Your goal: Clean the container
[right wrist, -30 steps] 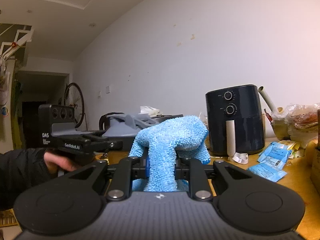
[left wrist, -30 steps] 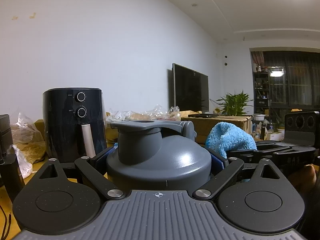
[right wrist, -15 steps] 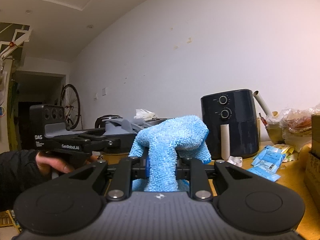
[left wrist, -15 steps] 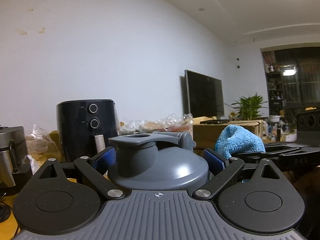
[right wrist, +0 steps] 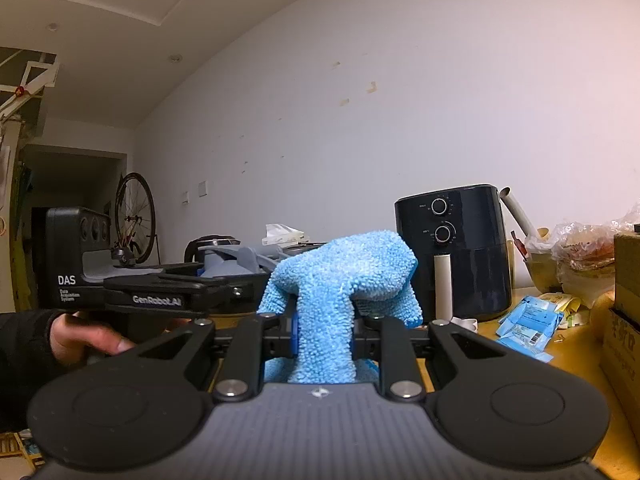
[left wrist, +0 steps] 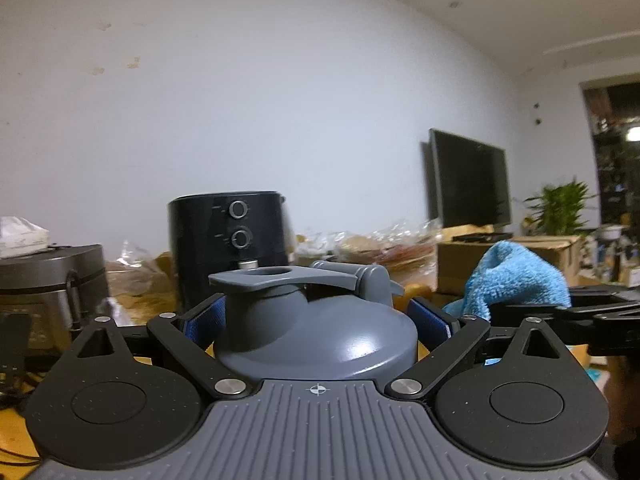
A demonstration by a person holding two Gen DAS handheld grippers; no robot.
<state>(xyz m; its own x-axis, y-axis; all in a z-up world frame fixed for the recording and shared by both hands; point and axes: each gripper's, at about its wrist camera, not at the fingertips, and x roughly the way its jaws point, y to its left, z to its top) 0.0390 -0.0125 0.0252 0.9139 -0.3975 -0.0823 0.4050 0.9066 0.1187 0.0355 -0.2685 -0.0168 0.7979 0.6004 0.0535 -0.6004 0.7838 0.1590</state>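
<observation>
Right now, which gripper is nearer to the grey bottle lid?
Left. The left gripper has its jaws clamped around the grey bottle lid; the right gripper, shut on the blue cloth, sits beside it, apart.

Your left gripper (left wrist: 316, 316) body covers the container (left wrist: 316, 336) below its grey lid, so its walls and whatever it rests on go unseen. In the right wrist view the blue cloth (right wrist: 340, 296) hides the right gripper (right wrist: 324, 336) pads and the container shows only as a sliver behind the left gripper. The plant (left wrist: 560, 208) and shelves at the left wrist view's right edge are blurred, and the rice cooker (left wrist: 48, 284) is cut by the left edge.
</observation>
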